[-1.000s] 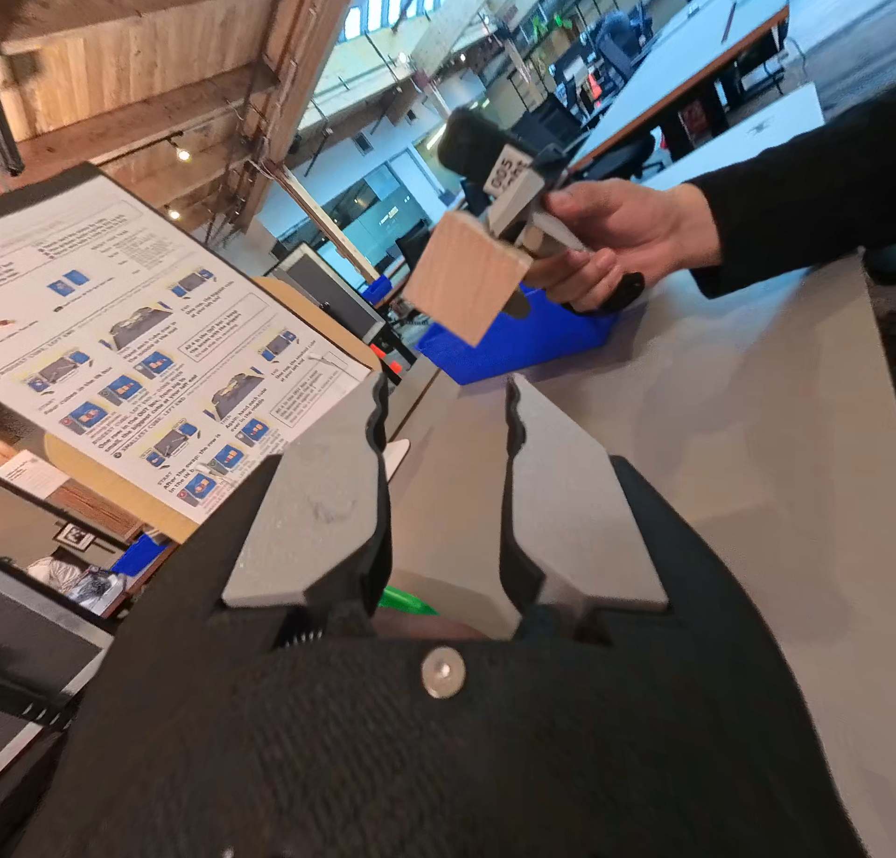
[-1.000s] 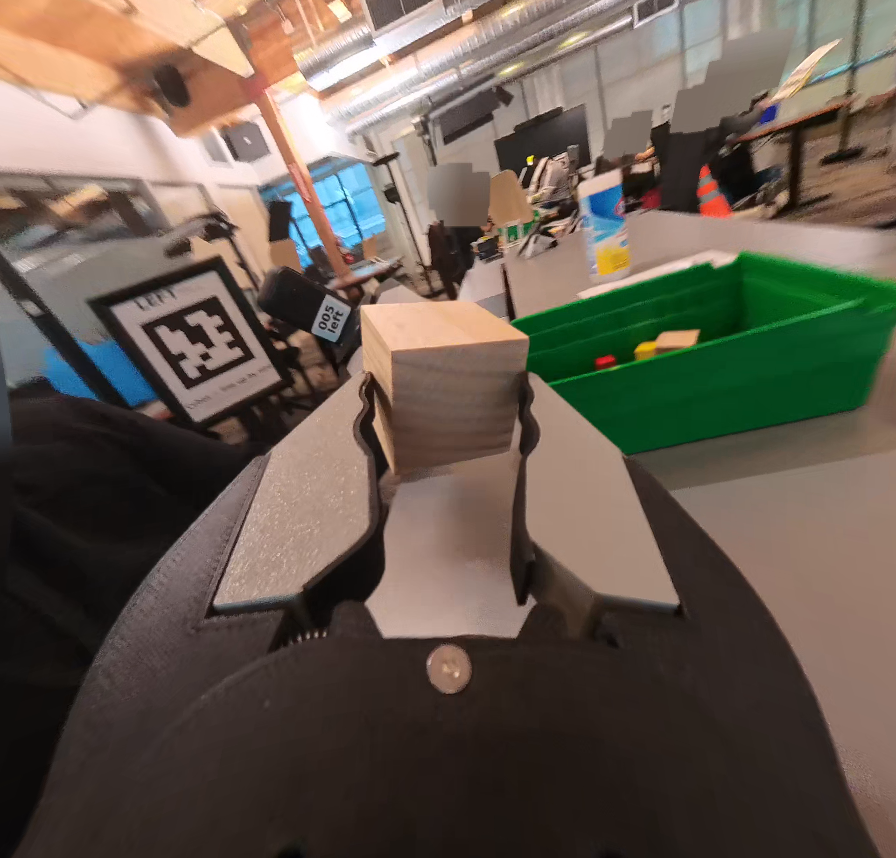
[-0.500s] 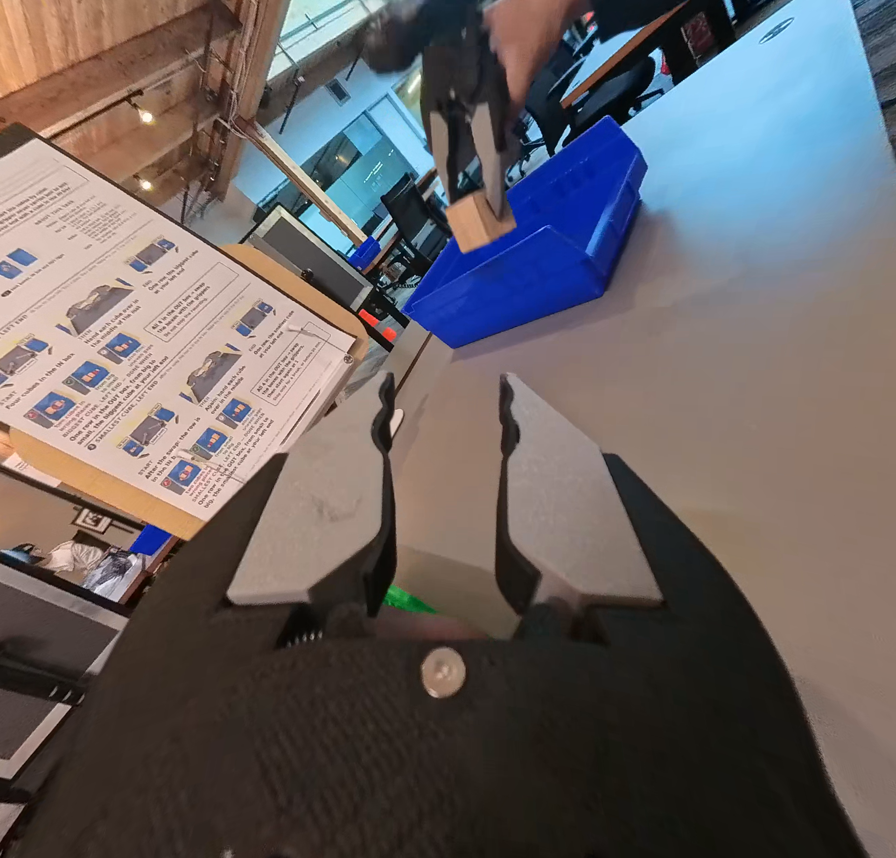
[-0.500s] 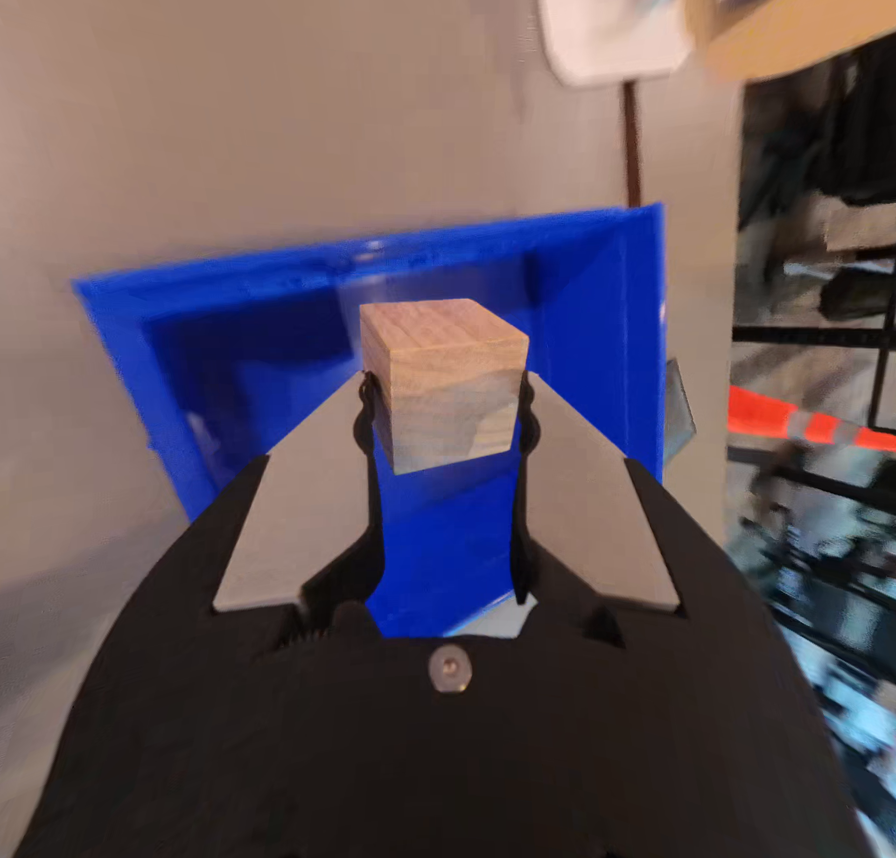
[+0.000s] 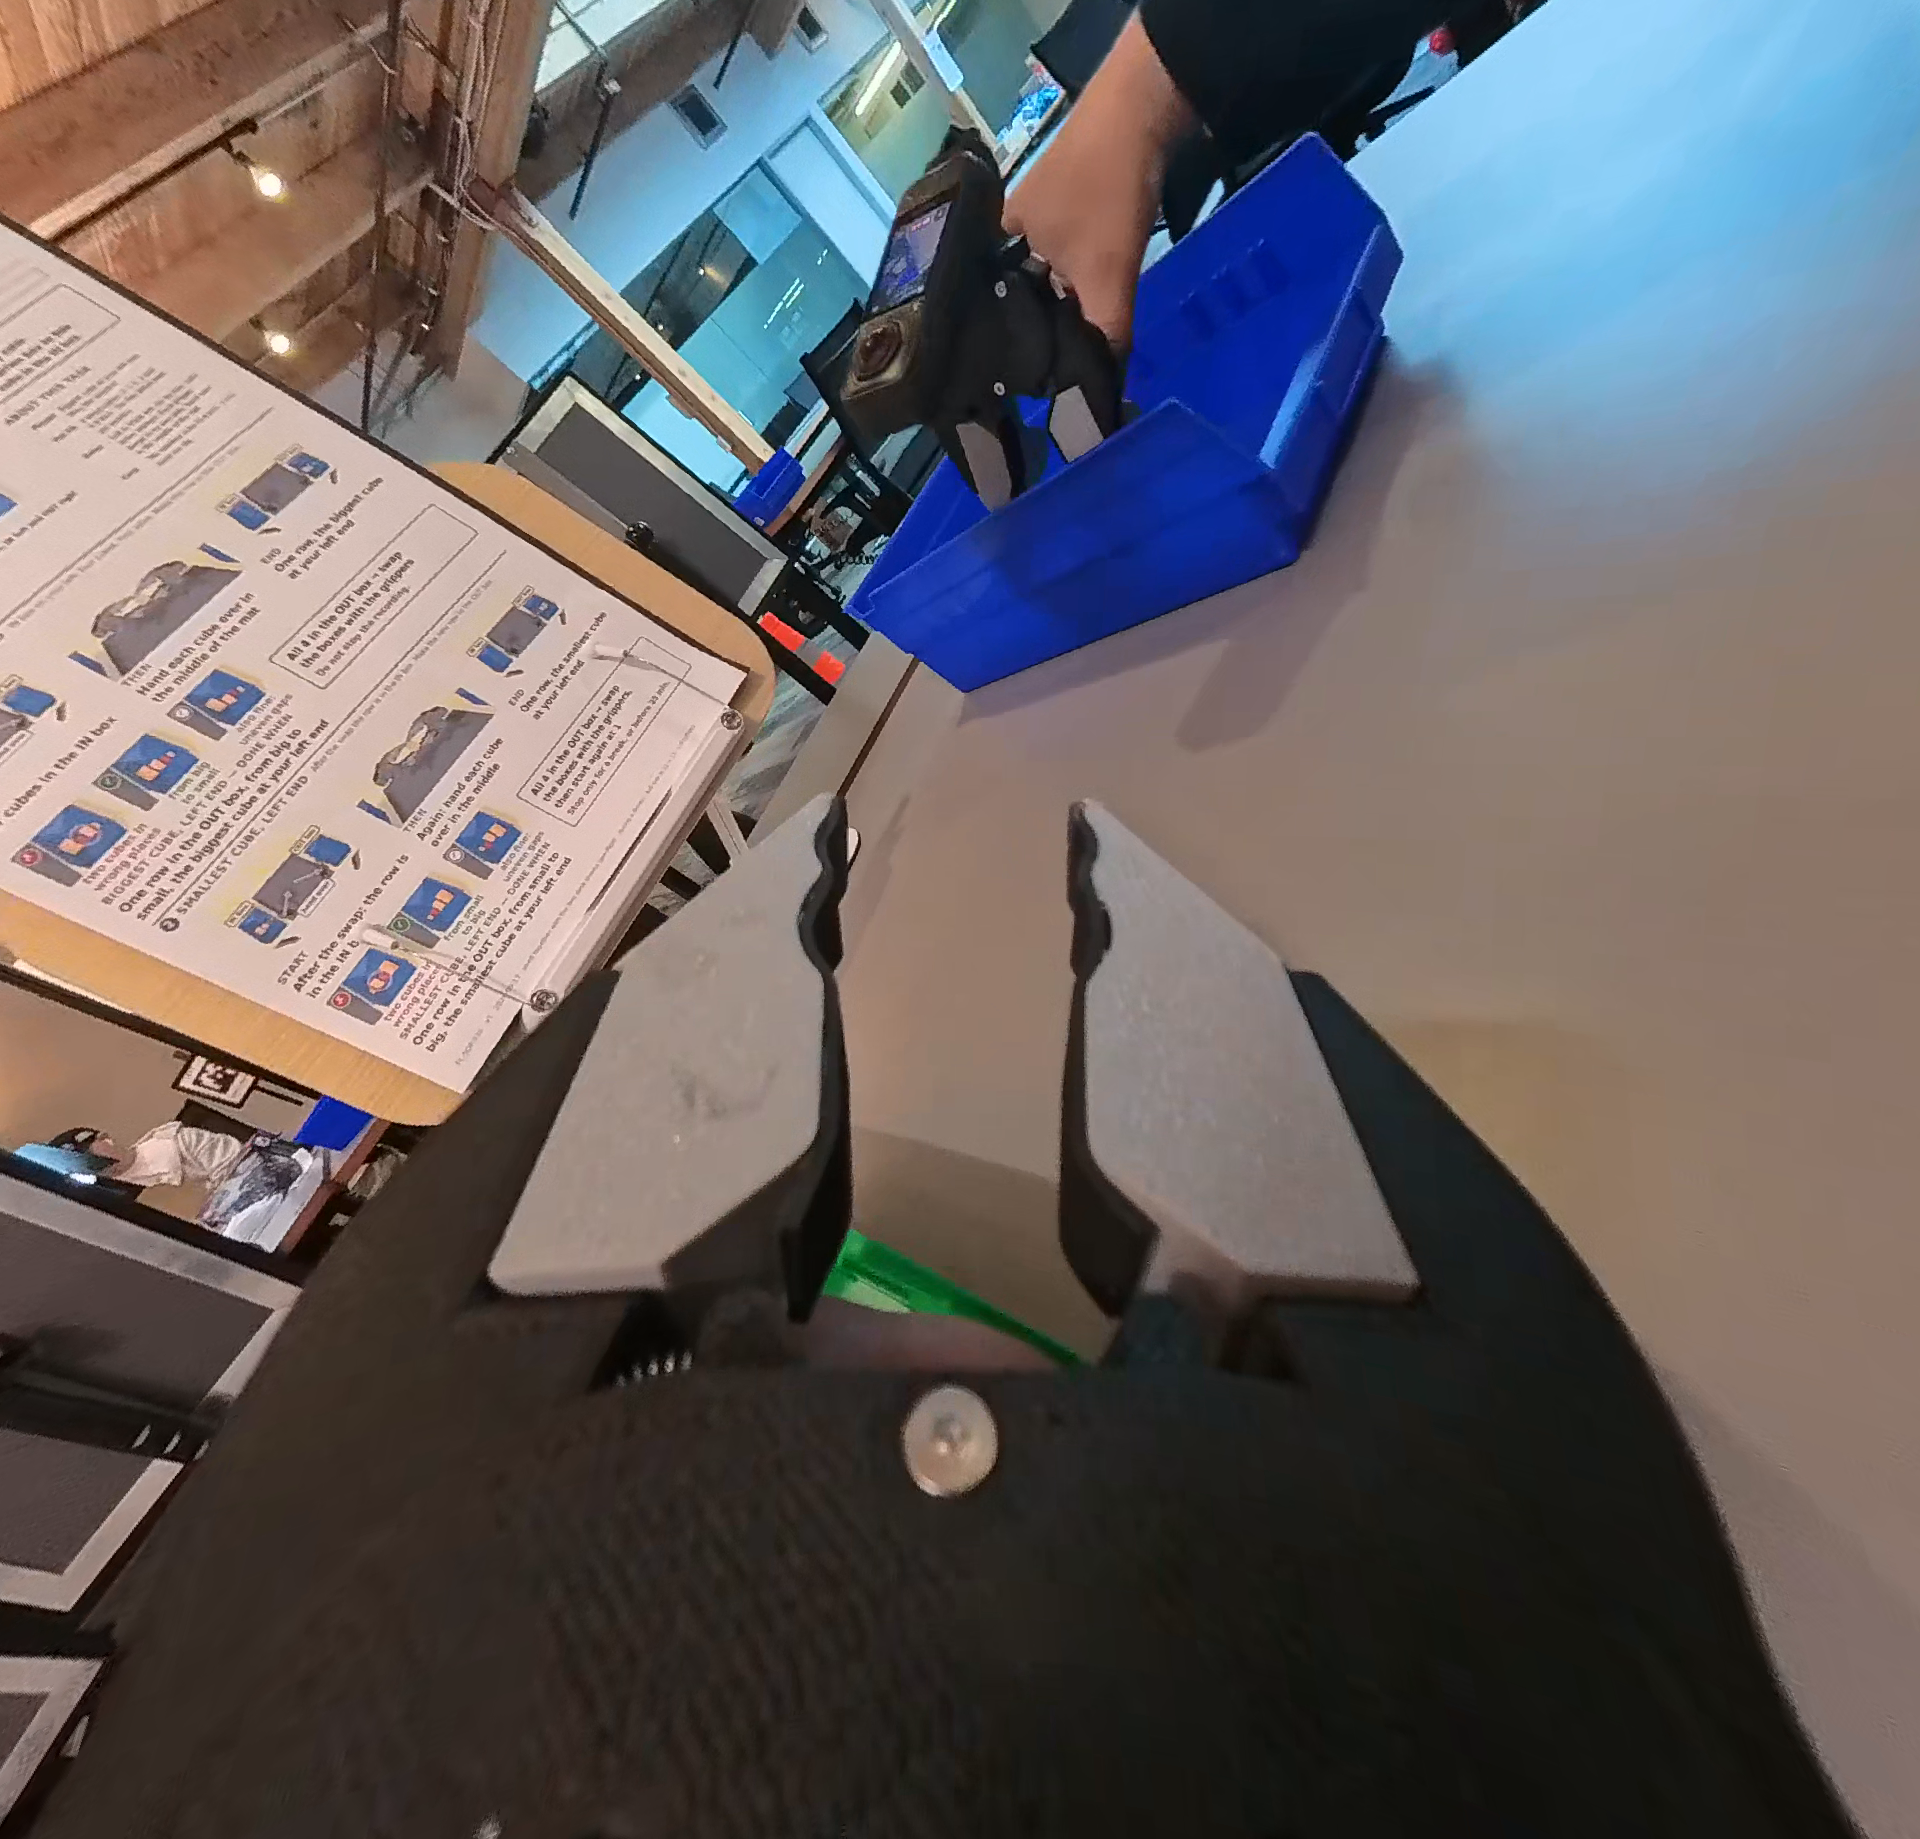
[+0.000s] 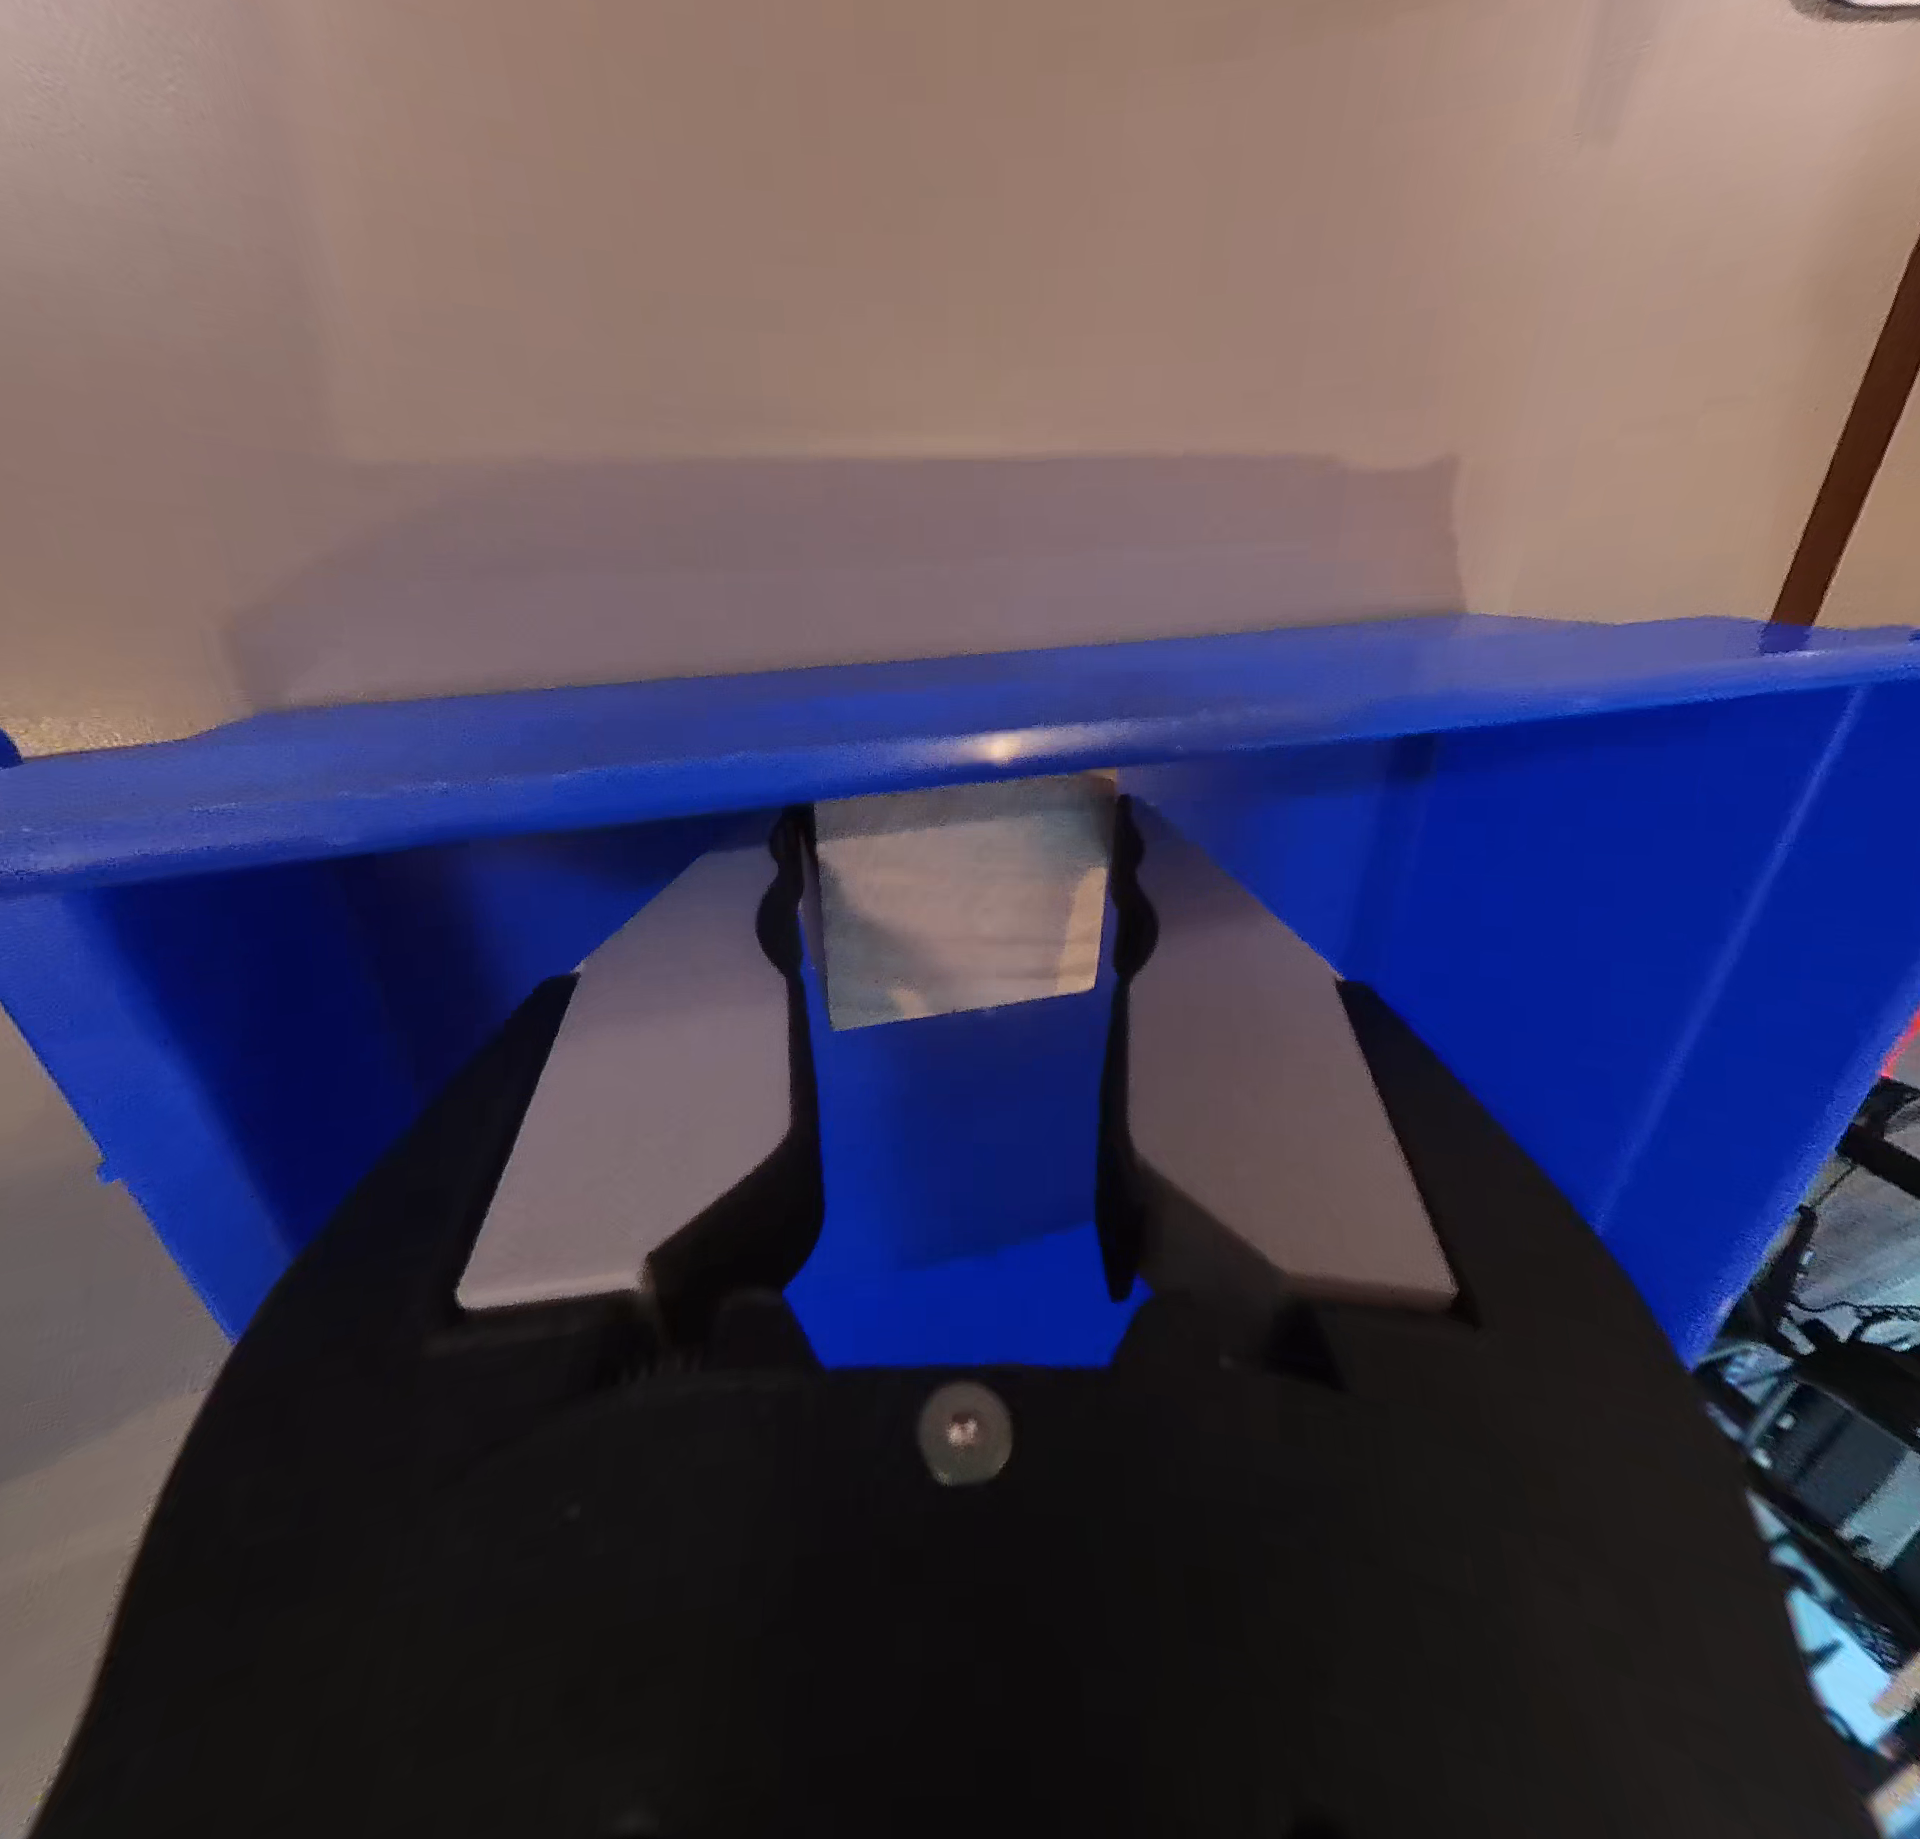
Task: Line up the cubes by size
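Observation:
My right gripper (image 6: 951,854) is shut on a plain wooden cube (image 6: 956,906) and holds it low inside the blue bin (image 6: 727,750), close to the bin's far wall. In the left wrist view the right gripper (image 5: 1029,459) dips into the blue bin (image 5: 1195,501) on the grey table, held by a hand in a dark sleeve; the cube is hidden there by the bin's wall. My left gripper (image 5: 951,833) is open and empty above the grey table (image 5: 1455,802), well short of the bin.
A board with a printed instruction sheet (image 5: 260,750) stands at the left edge of the table. A sliver of a green bin (image 5: 935,1301) shows under my left gripper. The table's edge (image 5: 883,709) runs just left of the blue bin.
My right gripper swung over with the cube and went down into the blue bin. My left gripper stayed open and shifted only slightly.

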A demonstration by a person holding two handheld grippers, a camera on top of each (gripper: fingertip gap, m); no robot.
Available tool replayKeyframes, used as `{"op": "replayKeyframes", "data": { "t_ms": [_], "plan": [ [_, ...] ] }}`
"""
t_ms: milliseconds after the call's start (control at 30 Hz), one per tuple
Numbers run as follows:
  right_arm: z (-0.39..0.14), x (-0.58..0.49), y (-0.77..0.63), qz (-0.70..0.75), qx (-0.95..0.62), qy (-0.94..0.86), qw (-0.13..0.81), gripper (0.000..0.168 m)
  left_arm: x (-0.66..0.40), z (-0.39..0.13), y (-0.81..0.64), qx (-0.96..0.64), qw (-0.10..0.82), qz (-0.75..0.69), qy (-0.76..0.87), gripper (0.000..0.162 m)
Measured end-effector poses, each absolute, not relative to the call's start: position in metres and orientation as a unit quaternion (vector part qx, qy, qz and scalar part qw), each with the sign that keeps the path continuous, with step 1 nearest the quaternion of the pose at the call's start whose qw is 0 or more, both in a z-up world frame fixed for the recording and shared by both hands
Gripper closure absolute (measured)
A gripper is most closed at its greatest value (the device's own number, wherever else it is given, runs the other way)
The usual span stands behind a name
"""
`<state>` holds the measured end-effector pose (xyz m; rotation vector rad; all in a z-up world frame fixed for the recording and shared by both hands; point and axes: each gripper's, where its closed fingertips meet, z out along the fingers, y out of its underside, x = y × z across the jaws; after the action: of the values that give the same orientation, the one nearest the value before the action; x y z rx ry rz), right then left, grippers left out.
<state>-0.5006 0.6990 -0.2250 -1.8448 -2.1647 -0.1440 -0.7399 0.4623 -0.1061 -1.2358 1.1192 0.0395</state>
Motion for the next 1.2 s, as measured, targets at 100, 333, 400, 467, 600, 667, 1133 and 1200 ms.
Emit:
{"op": "replayKeyframes", "data": {
  "t_ms": [100, 333, 400, 467, 600, 667, 1133, 1200],
  "plan": [
    [-0.218, -0.498, 0.700, -0.040, -0.653, -0.738, 0.164, 0.109, -0.744, -0.111, 0.460, -0.561, 0.658, 0.017, 0.502, 0.122],
    [-0.099, -0.524, 0.676, 0.115, -0.652, -0.639, 0.391, 0.105, -0.800, -0.116, 0.468, -0.687, 0.608, -0.023, 0.397, 0.121],
    [-0.055, -0.552, 0.637, 0.228, -0.610, -0.605, 0.459, 0.105, -0.823, -0.117, 0.476, -0.736, 0.594, -0.064, 0.318, 0.121],
    [-0.035, -0.580, 0.595, 0.323, -0.577, -0.577, 0.478, 0.110, -0.854, -0.112, 0.488, -0.765, 0.594, -0.063, 0.242, 0.119],
    [-0.060, -0.641, 0.525, 0.463, -0.563, -0.561, 0.392, 0.106, -0.906, -0.092, 0.515, -0.794, 0.591, -0.036, 0.141, 0.122],
    [-0.080, -0.668, 0.506, 0.498, -0.558, -0.560, 0.356, 0.106, -0.926, -0.092, 0.537, -0.823, 0.554, 0.000, 0.121, 0.121],
    [-0.150, -0.696, 0.483, 0.483, -0.560, -0.600, 0.305, 0.113, -1.003, -0.211, 0.620, -0.961, 0.167, 0.107, 0.192, 0.100],
    [-0.146, -0.695, 0.481, 0.487, -0.555, -0.601, 0.307, 0.114, -1.004, -0.226, 0.618, -0.965, 0.137, 0.102, 0.199, 0.103]
  ]
}}
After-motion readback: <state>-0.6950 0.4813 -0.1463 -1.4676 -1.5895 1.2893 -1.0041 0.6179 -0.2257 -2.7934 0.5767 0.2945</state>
